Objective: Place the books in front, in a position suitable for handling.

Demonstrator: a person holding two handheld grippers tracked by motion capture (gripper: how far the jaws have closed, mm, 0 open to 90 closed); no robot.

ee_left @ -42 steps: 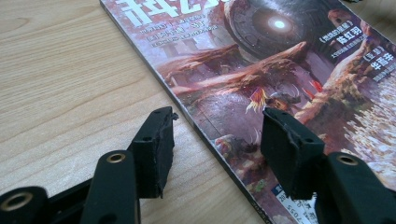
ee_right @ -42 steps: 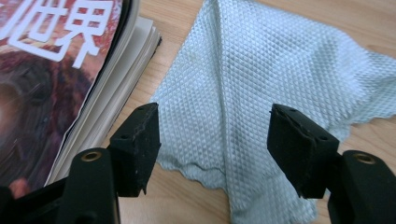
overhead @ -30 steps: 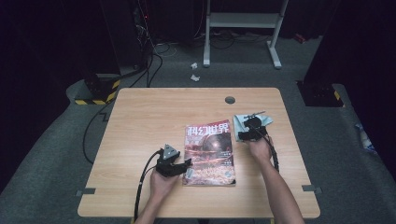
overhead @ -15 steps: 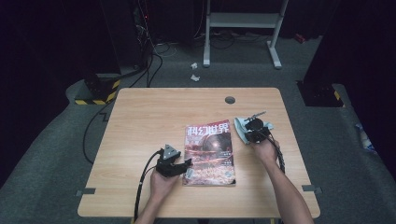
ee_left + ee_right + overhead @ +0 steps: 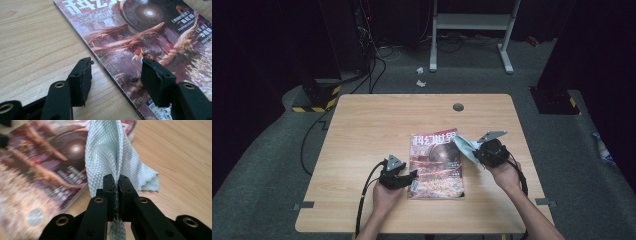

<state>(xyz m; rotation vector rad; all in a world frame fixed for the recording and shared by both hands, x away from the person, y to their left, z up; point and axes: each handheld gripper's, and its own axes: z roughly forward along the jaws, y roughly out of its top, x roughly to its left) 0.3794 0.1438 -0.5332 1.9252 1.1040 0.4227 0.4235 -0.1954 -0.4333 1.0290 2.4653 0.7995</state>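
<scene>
A magazine (image 5: 435, 165) with a reddish cover lies flat on the wooden table (image 5: 372, 125). My left gripper (image 5: 411, 178) rests at its near left corner, jaws open. In the left gripper view (image 5: 115, 67) one jaw is over the bare wood and the other over the magazine (image 5: 150, 37), with the spine edge between them. Those jaws have just been closing a little, and the pads press on nothing. My right gripper (image 5: 479, 152) is shut on a pale blue cloth (image 5: 464, 146), held off the table at the magazine's right edge. The cloth (image 5: 105, 152) stands up from the shut right gripper (image 5: 117, 178).
A round grommet hole (image 5: 458, 107) sits near the table's far edge. A black cable (image 5: 364, 195) trails from the left gripper to the near edge. On the floor beyond stand a white metal frame (image 5: 472, 22) and a yellow-and-black striped base (image 5: 314, 102).
The right gripper has shut on the cloth, raised it off the table and drawn it nearer to the person, beside the magazine's right edge. The left hand has stayed put.
</scene>
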